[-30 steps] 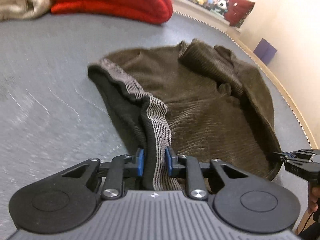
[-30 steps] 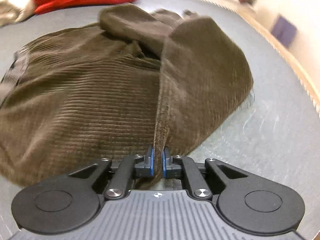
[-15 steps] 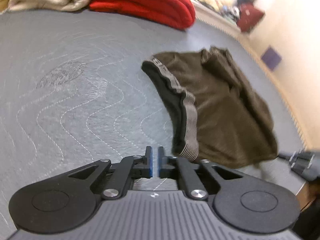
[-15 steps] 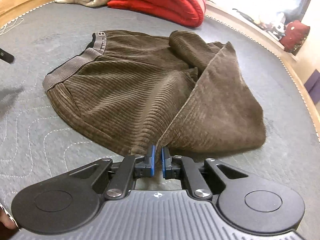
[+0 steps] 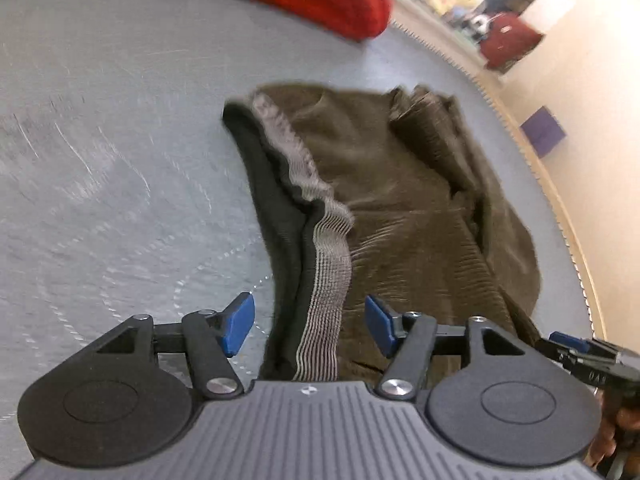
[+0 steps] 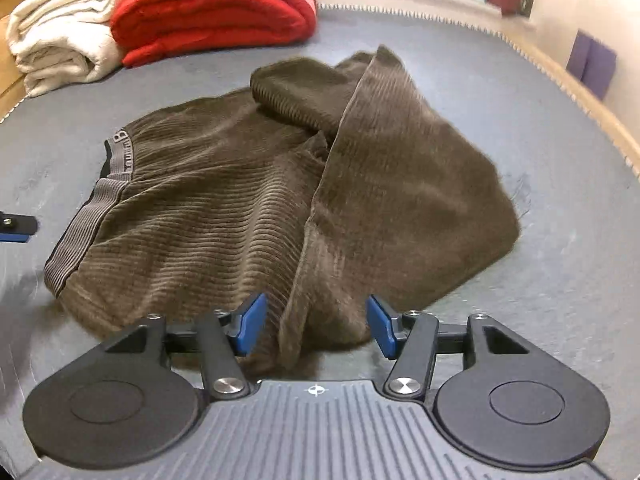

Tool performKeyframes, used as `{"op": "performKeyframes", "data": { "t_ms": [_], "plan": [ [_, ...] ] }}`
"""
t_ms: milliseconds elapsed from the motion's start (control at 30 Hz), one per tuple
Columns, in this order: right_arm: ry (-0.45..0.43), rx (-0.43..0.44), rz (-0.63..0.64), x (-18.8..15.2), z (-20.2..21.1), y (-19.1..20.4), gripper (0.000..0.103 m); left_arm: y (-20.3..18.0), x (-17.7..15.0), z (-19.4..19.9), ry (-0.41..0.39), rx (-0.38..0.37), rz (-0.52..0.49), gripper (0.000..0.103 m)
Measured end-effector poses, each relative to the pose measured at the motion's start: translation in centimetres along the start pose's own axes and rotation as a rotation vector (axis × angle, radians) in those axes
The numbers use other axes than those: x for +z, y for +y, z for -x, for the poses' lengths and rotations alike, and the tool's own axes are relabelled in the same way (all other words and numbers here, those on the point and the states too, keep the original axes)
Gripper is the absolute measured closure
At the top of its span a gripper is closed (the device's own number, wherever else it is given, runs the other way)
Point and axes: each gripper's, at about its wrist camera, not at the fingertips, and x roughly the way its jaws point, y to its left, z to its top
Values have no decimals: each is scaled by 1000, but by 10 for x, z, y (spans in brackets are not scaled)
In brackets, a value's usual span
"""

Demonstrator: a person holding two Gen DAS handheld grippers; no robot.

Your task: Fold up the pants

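One pants, brown corduroy, bunched on grey quilted bed. Waistband runs straight out from left hand-held gripper, jaws wide, band lying between them, ungripped. Right hand-held gripper also wide, astride a raised fold edge at the near hem. Long axis roughly left to right between the two. Each end has its own hand-held gripper nearest. Beyond: one red blanket, one cream blanket

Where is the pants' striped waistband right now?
In the left wrist view the waistband runs between the open left gripper's fingers; in the right wrist view it edges the pants' left side.
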Motion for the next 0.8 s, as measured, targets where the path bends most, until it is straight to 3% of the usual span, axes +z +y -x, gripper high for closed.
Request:
{"op": "performKeyframes", "data": {
  "t_ms": [233, 300, 367, 433, 467, 500, 600, 800],
  "plan": [
    [81, -151, 79, 14, -40, 11, 50, -4, 19, -57, 71, -6, 23, 36],
    [113, -176, 96, 13, -49, 8, 62, -2, 21, -67, 63, -21, 46, 37],
    [140, -225, 117, 12, -57, 3, 92, -2, 22, -72, 40, -37, 56, 37],
    [143, -289, 96, 10, -58, -8, 95, -5, 22, -73, 34, -36, 41, 38],
    [138, -307, 75, 10, -56, -14, 95, -8, 22, -73, 36, -24, 20, 44],
    [130, -317, 55, 10, -52, -19, 95, -11, 22, -72, 43, -14, 0, 61],
    [114, -299, 33, 8, -38, -22, 96, -21, 21, -65, 35, 18, -41, 78],
    [-9, -208, 90, -3, 8, 2, 96, -30, 17, -15, -20, 13, -112, 86]
  ]
}}
